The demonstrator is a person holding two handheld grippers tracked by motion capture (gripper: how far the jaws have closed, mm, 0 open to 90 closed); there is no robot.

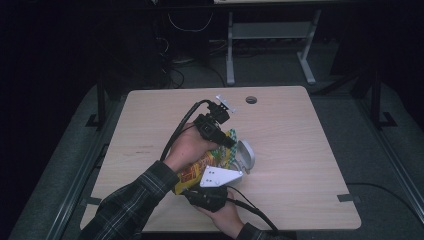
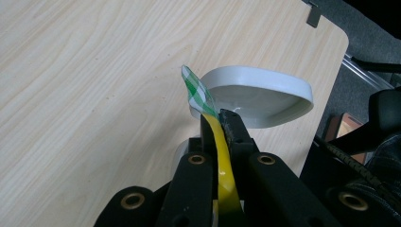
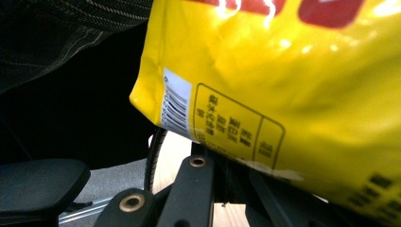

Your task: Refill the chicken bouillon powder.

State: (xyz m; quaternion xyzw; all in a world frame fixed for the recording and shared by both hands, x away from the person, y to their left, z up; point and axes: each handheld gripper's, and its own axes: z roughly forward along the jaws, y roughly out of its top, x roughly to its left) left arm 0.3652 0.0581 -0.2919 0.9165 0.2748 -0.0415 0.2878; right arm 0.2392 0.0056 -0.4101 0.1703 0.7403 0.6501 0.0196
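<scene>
A yellow snack bag (image 1: 200, 167) with a green checked top is held up between both grippers over the middle of the wooden table (image 1: 300, 150). My left gripper (image 1: 227, 140) is shut on the bag's top edge; in the left gripper view the jaws (image 2: 220, 124) pinch the yellow film, and the green checked corner (image 2: 196, 92) sticks out past them. Just beyond lies a grey bowl (image 2: 255, 94), tilted on the table (image 1: 246, 155). My right gripper (image 1: 207, 192) is shut on the bag's bottom edge, and in the right gripper view the bag (image 3: 283, 71) covers its jaws.
A round cable hole (image 1: 251, 100) sits near the table's far edge. Desk legs (image 1: 230, 50) and cables stand on the dark floor behind. A plaid sleeve (image 1: 130, 205) comes in from the bottom left. Bare wood lies to the left and right of the bag.
</scene>
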